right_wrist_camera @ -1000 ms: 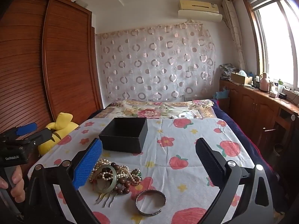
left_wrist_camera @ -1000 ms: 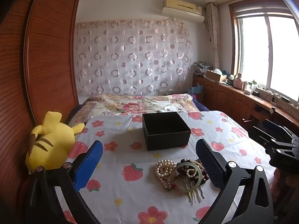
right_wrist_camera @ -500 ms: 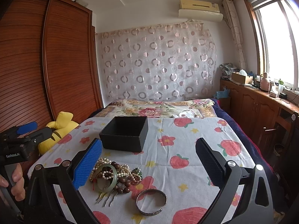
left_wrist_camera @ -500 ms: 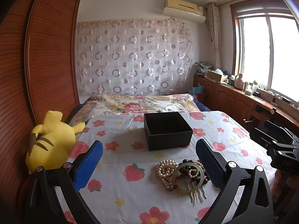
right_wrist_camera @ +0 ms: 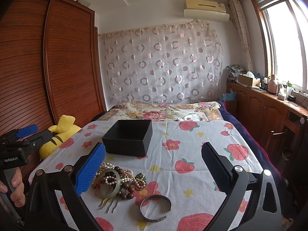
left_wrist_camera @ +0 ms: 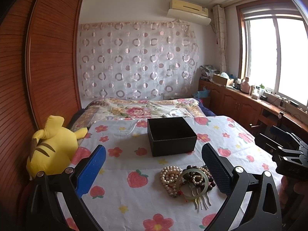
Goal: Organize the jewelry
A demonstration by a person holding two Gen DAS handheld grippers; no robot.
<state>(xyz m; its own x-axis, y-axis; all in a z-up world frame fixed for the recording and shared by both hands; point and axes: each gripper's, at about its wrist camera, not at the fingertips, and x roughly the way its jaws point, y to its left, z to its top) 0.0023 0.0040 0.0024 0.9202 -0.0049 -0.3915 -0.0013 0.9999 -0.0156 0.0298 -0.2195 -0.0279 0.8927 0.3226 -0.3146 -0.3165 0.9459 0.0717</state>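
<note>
Hair comb (right_wrist_camera: 109, 204) top hidden under bangle (right_wrist_camera: 109, 182), windowsill clutter (left_wrist_camera: 258, 93) indistinct

Daylight enters through the window (left_wrist_camera: 277, 57) at right, overexposed to white. The box (left_wrist_camera: 171, 136) casts a soft shadow on the cloth (right_wrist_camera: 192, 144). Fisheye distortion bends the wardrobe (right_wrist_camera: 48, 67); corners vignette dark.

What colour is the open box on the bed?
Black box, clearest in the right wrist view.

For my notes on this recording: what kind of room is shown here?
Most likely a home bedroom: a bed with a floral cover, a large wooden wardrobe, and a wall air conditioner above the curtain.
</note>
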